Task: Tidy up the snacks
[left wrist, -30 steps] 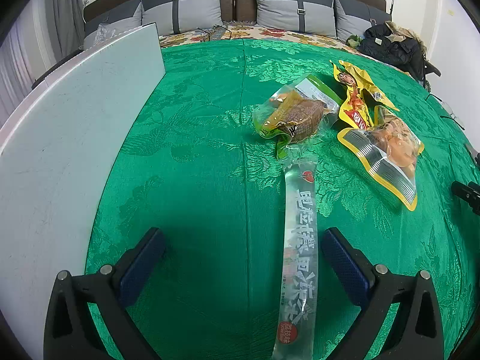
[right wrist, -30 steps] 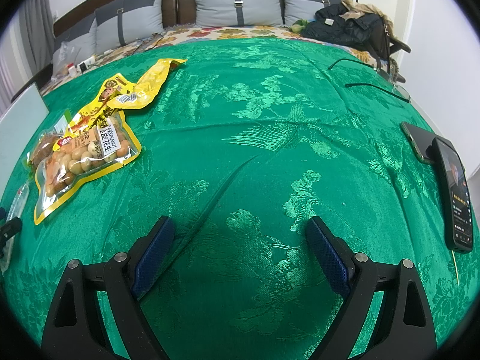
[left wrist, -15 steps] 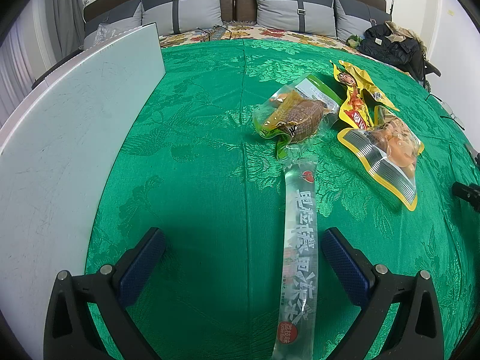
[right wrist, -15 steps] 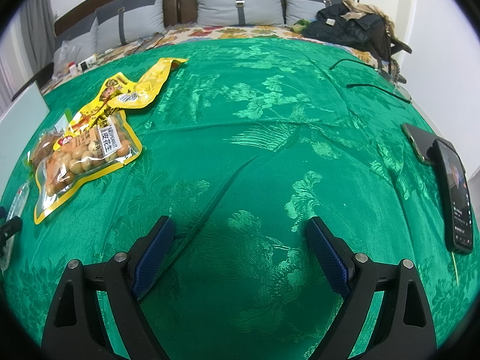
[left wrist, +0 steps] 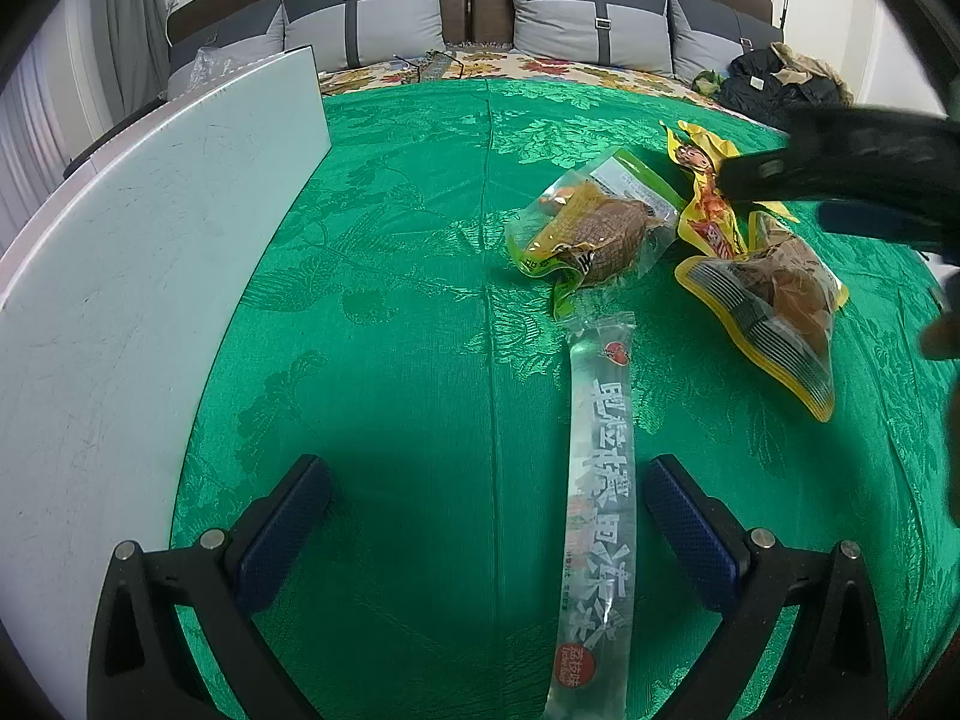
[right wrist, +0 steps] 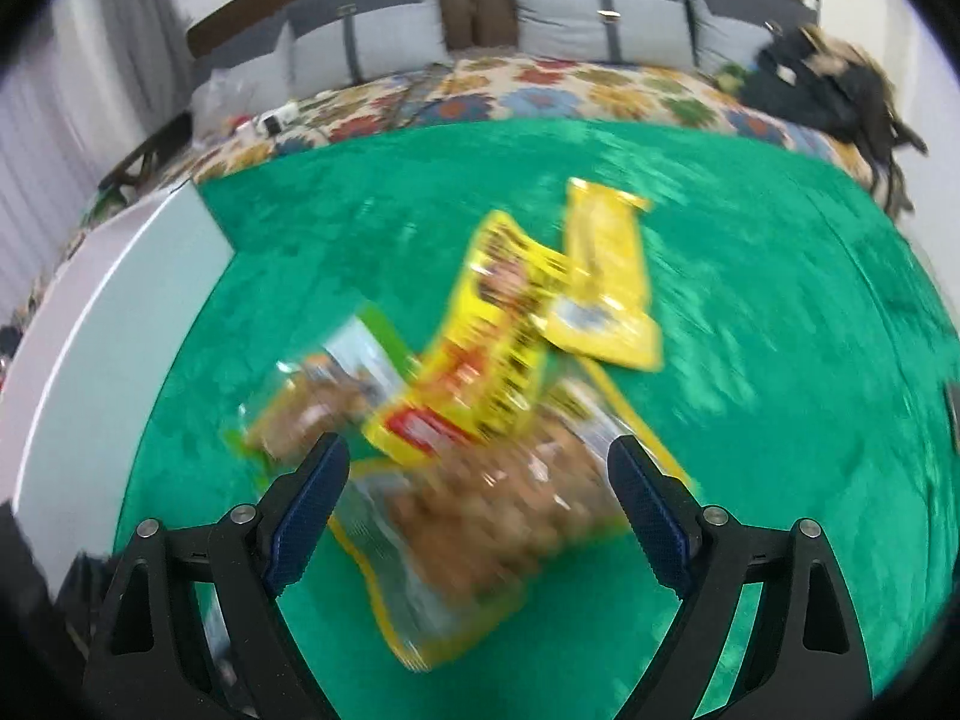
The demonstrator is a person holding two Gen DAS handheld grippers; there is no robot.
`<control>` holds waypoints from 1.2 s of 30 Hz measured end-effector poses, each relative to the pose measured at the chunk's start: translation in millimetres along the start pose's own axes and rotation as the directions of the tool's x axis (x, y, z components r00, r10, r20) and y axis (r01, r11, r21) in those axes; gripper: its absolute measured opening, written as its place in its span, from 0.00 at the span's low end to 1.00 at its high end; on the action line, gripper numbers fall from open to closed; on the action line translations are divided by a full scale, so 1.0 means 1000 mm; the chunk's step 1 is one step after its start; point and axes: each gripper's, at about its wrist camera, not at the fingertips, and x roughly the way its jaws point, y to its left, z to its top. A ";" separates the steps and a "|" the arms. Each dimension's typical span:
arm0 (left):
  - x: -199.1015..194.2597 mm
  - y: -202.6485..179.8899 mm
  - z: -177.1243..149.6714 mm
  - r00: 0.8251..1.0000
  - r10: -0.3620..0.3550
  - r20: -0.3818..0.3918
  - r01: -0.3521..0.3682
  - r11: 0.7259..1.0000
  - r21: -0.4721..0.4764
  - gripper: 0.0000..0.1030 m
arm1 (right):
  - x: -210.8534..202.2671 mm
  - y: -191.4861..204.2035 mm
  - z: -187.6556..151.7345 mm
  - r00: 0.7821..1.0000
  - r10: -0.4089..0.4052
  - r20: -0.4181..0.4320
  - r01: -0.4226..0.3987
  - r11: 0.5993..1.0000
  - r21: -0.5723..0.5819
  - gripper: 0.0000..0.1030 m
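The left gripper (left wrist: 486, 510) sits with jaws spread and empty over the green brocade cloth (left wrist: 390, 300). A long clear jelly tube (left wrist: 597, 516) lies flat just inside its right finger. At 1 o'clock lie a glossy clear pouch (left wrist: 585, 228) and a yellow-edged nut bag (left wrist: 774, 294). The right gripper (right wrist: 480, 498), jaws wide and empty, hovers over the nut bag (right wrist: 480, 510); this view is blurred. A smooth white board (left wrist: 120, 276) lies at 9 o'clock.

green floral-damask cloth (left wrist: 390, 300), yellow-edged peanut bag (left wrist: 774, 294), grey board (left wrist: 120, 276)
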 end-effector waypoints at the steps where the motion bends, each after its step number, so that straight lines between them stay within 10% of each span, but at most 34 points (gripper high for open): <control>1: 0.000 0.000 0.000 1.000 0.000 0.000 0.000 1.000 0.000 1.00 | 0.005 0.003 0.000 1.000 -0.007 -0.006 0.007 1.000 -0.015 0.88; 10: 0.000 0.000 -0.001 1.000 0.001 0.000 -0.001 1.000 0.000 1.00 | 0.013 -0.011 -0.045 0.993 -0.115 -0.037 0.094 0.925 -0.368 0.87; 14: 0.000 0.000 -0.001 1.000 0.001 0.000 -0.001 1.000 0.001 1.00 | -0.034 -0.057 -0.081 0.980 -0.157 0.119 0.193 0.890 -0.414 0.87; 22: 0.000 0.000 -0.001 1.000 0.000 0.000 0.000 1.000 0.001 1.00 | -0.105 -0.145 -0.135 0.963 -0.114 0.243 0.116 0.993 0.007 0.88; 36: 0.000 0.000 -0.001 1.000 0.000 0.001 0.000 1.000 0.001 1.00 | -0.075 -0.229 -0.134 0.962 -0.271 0.018 0.252 0.916 0.312 0.88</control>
